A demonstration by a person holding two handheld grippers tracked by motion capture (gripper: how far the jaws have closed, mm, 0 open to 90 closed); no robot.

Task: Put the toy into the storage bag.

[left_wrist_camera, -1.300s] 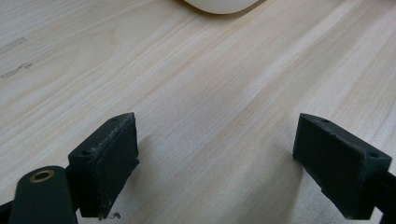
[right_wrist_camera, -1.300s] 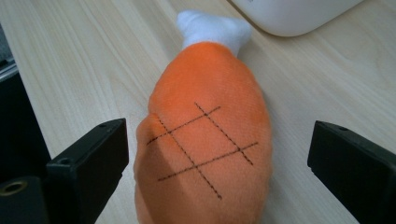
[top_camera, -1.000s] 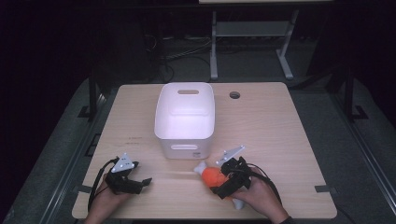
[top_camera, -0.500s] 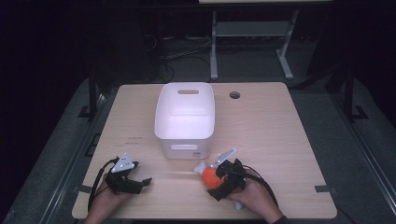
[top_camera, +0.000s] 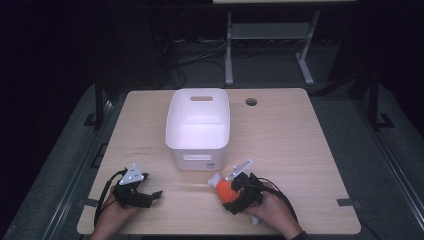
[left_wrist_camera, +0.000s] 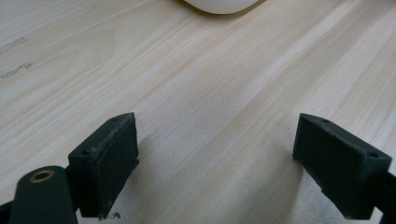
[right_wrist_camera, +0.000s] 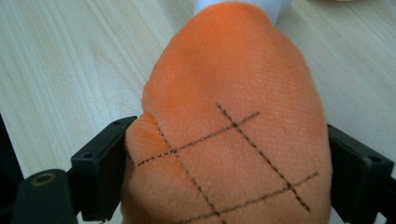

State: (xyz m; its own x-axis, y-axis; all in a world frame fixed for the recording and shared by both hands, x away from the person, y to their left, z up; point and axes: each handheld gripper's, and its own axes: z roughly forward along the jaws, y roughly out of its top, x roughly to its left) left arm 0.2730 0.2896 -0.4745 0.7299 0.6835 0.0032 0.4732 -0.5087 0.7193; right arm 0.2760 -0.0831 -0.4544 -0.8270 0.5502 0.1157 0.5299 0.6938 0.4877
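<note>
An orange plush toy [right_wrist_camera: 229, 121] with dark stitched crossing lines and a white tip [top_camera: 214, 179] sits between the jaws of my right gripper [top_camera: 231, 192], which is shut on it near the table's front edge, right of centre. In the high view the orange toy [top_camera: 223, 188] points toward the white bin [top_camera: 198, 127]. My left gripper [top_camera: 149, 196] rests at the front left with its jaws wide apart and only bare wood between them. Its black pads [left_wrist_camera: 108, 156] hover just above the tabletop.
The white plastic bin stands in the middle of the wooden table [top_camera: 300, 140], its front wall just beyond both grippers; its rounded base [left_wrist_camera: 219, 4] peeks in at the top of the left gripper view. A round cable hole [top_camera: 251, 102] lies at the back right.
My right gripper, with the orange toy in it, has shifted slightly left and toward the front edge. The left gripper has stayed in place.
</note>
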